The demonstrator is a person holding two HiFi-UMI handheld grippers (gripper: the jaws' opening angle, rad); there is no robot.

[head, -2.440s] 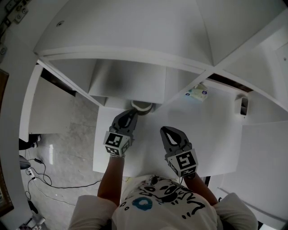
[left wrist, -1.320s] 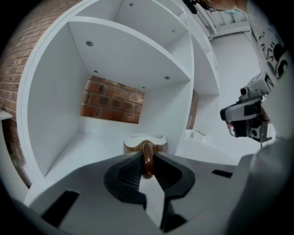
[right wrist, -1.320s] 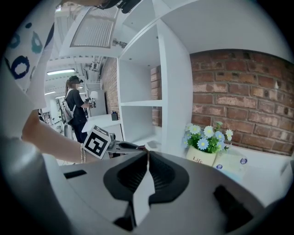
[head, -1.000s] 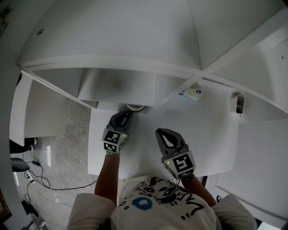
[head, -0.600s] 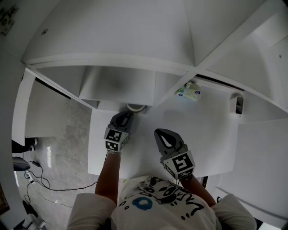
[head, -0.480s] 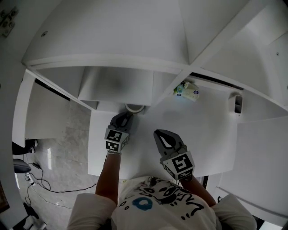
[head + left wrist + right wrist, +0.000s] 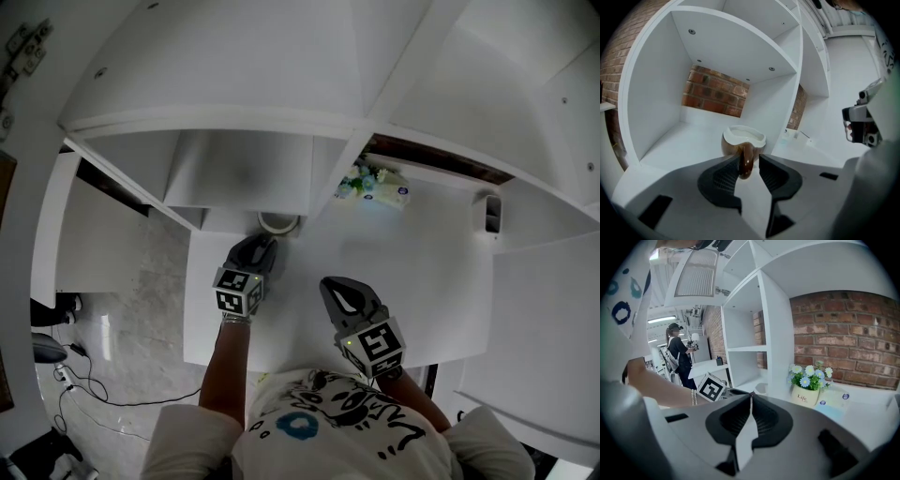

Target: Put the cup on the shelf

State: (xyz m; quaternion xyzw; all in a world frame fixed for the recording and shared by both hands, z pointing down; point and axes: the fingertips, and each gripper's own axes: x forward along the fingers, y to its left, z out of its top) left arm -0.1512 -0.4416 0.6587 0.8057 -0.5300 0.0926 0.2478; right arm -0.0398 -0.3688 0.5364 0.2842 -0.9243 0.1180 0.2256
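Note:
A brown cup [image 7: 743, 136] with a white inside stands on the floor of the white shelf compartment [image 7: 670, 145], just inside its front edge. Seen from the head view, the cup [image 7: 278, 222] sits right at the tip of my left gripper [image 7: 265, 240]. The left gripper [image 7: 746, 160] has just been opening its jaws. The cup's handle [image 7: 746, 161] is still between the pads, with a gap showing on its right side. My right gripper [image 7: 339, 287] hangs over the white table, and in the right gripper view this gripper [image 7: 751, 395] is shut with nothing in it.
A pot of blue and white flowers [image 7: 806, 387] and a tissue packet [image 7: 395, 195] stand in the neighbouring compartment to the right. A small white holder [image 7: 491, 214] sits further right. Red brick wall backs the shelves. A person [image 7: 678, 354] stands far off in the room.
The left gripper stays at the cup and its jaws look slightly wider. The head view has tilted, so more of the flower pot shows. The right gripper barely moved.

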